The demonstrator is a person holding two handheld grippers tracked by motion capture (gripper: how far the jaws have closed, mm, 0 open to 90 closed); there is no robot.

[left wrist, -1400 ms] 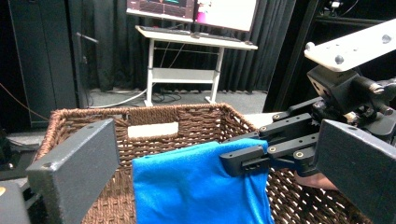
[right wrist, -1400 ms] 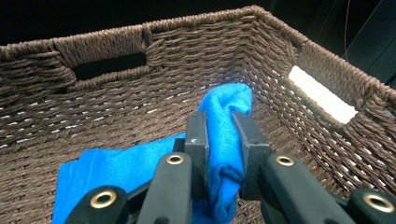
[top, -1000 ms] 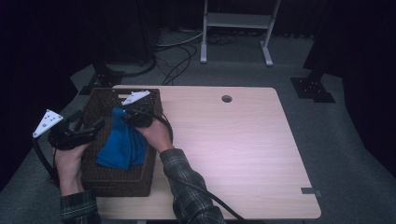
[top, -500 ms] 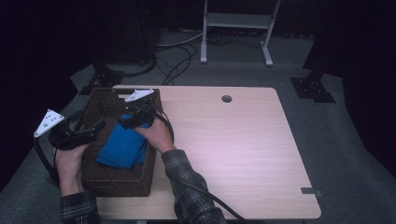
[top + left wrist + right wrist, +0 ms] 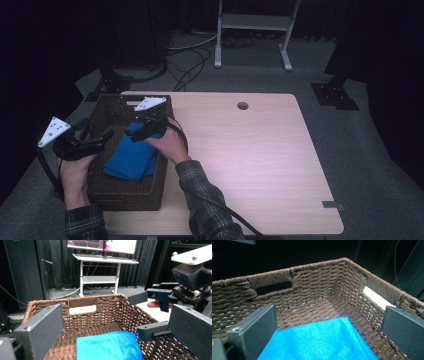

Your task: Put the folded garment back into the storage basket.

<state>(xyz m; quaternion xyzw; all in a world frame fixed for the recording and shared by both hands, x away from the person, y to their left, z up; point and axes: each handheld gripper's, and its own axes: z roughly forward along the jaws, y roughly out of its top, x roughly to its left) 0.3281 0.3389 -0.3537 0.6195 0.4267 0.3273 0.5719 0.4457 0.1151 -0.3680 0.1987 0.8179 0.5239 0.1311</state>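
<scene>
A dark brown woven basket [image 5: 125, 200] stands on the left part of the table. A folded blue cloth [image 5: 131, 156] lies flat on its floor. My right gripper [image 5: 139, 131] hangs over the basket's far right side; its jaws have just been opening and stand wide apart, with the cloth [image 5: 319, 342] loose below them. The basket's far wall [image 5: 312, 267] rises ahead of it. My left gripper [image 5: 99, 138] sits at the basket's left rim, open and empty. Looking along it, I see the cloth [image 5: 107, 346], the basket [image 5: 82, 302] and the right gripper [image 5: 146, 315] at the right.
The light wooden table [image 5: 250, 150] has a cable hole [image 5: 243, 106] near its far edge. Behind it stand a white-legged desk [image 5: 252, 22], floor cables [image 5: 190, 60] and black stand bases [image 5: 334, 95]. Each gripper trails a cable.
The blue cloth, bunched up and raised in the right gripper a second ago, now lies flat in the basket. The right jaws have opened off it. Both hands stay put.
</scene>
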